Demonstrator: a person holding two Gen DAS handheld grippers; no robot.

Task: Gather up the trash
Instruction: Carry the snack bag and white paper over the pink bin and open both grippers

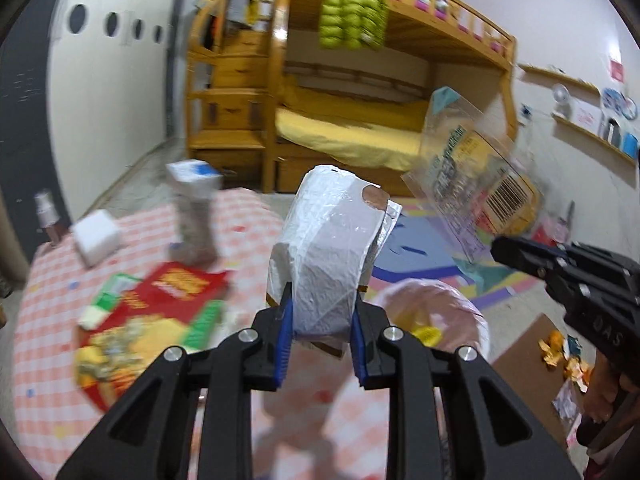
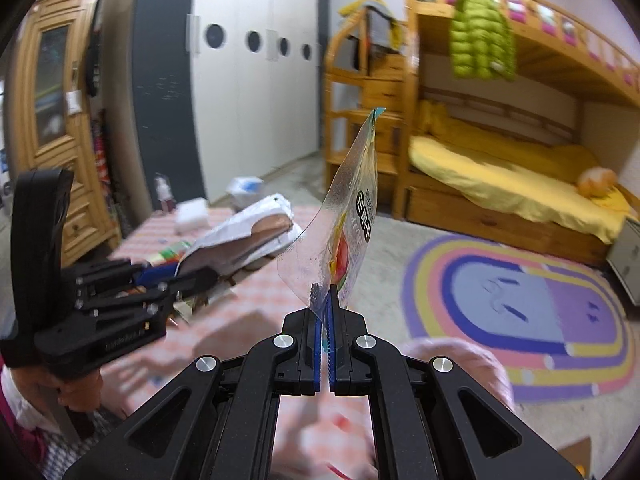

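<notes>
The left gripper point(image 1: 322, 312) clamped a crumpled white paper bag point(image 1: 328, 248), and the right gripper point(image 2: 325, 308), pinched closed, held a clear printed plastic wrapper point(image 2: 352, 216); the 2 scraps were raised above the pink bin point(image 1: 436, 304), apparently for dropping.

Left tool point(image 1: 322, 322): matte black moulded linkage arms, showing triangular cut-outs; carrying four round silver screw heads; wearing ribbed blue pads point(image 1: 285, 344) on the inner faces.

Right tool point(image 2: 325, 338): matching black frame, bearing four silver screws and blue ribbed pads point(image 2: 319, 350); displaying embossed lettering on its side, partly legible.

Hand point(image 2: 78, 390): wearing a magenta sleeve point(image 2: 24, 438) over a white cuff.
</notes>
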